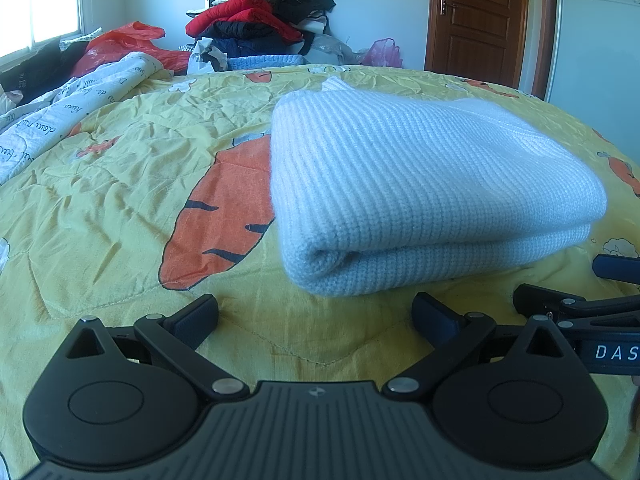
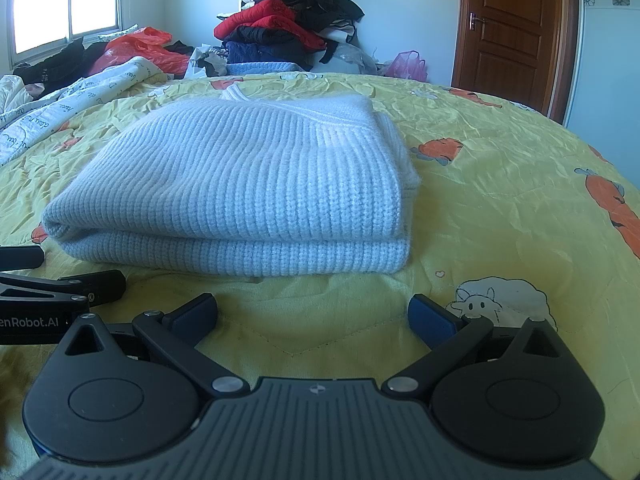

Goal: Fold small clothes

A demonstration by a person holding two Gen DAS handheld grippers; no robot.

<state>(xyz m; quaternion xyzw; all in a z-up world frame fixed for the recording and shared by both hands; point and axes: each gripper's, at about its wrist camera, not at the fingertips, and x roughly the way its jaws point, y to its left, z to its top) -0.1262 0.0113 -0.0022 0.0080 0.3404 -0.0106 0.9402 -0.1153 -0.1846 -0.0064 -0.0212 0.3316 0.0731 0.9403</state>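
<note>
The left claw [image 1: 316, 312] is hovering wide apart and gripping nothing, just short of the near fold of the white knitted sweater [image 1: 420, 184]; the right claw [image 2: 312, 312] is doing likewise, spread wide and empty, beside it at 3 o'clock. The sweater is lying folded in two thick layers on the yellow carrot-print quilt [image 1: 120, 200], toward 12 o'clock from both claws. The fold is looking nearly done, so the step in hand is probably a final tidy: pressing the top layer flat and squaring the loose edge at 3 o'clock, where layers are sticking out unevenly in the right wrist view. Light, even pressure would be keeping the bulky knit from springing open. The sweater's far edge and sleeves are lying hidden inside the fold, and the pile of dark and red clothes [image 2: 288, 28] at 12 o'clock is too jumbled to sort out.
</note>
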